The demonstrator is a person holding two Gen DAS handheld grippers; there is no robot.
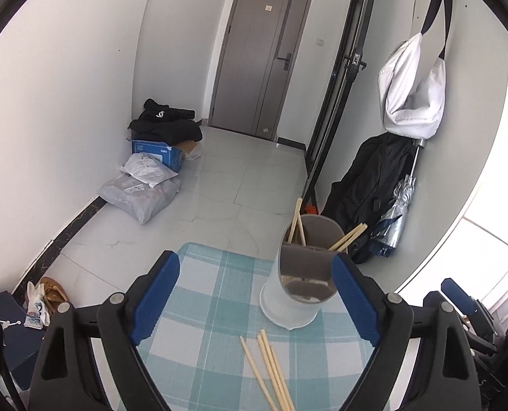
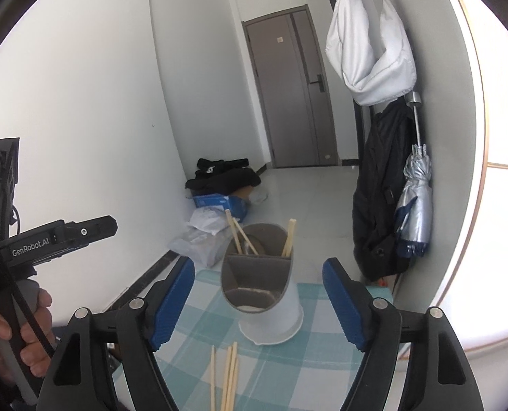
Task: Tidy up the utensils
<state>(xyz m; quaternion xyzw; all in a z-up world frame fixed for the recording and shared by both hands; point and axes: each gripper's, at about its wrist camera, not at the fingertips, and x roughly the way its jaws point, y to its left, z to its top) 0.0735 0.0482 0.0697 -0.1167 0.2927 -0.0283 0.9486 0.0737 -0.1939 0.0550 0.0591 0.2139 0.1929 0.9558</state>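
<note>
Chopstick holder (image 2: pixel 261 284): far on checked tablecloth (image 2: pixel 322 349), some pairs already in. Loose chopsticks (image 2: pixel 228 373): near, flat. Left gripper (image 1: pixel 254 298), right gripper (image 2: pixel 257 299): both wide open, empty. Step: mid-sort. Next, prob.: pinch one loose stick.

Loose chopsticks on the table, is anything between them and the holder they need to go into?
Nothing visible. The chopsticks lie on bare cloth just in front of the holder, with open cloth between. Both claws, left and right, are open and empty above.
</note>
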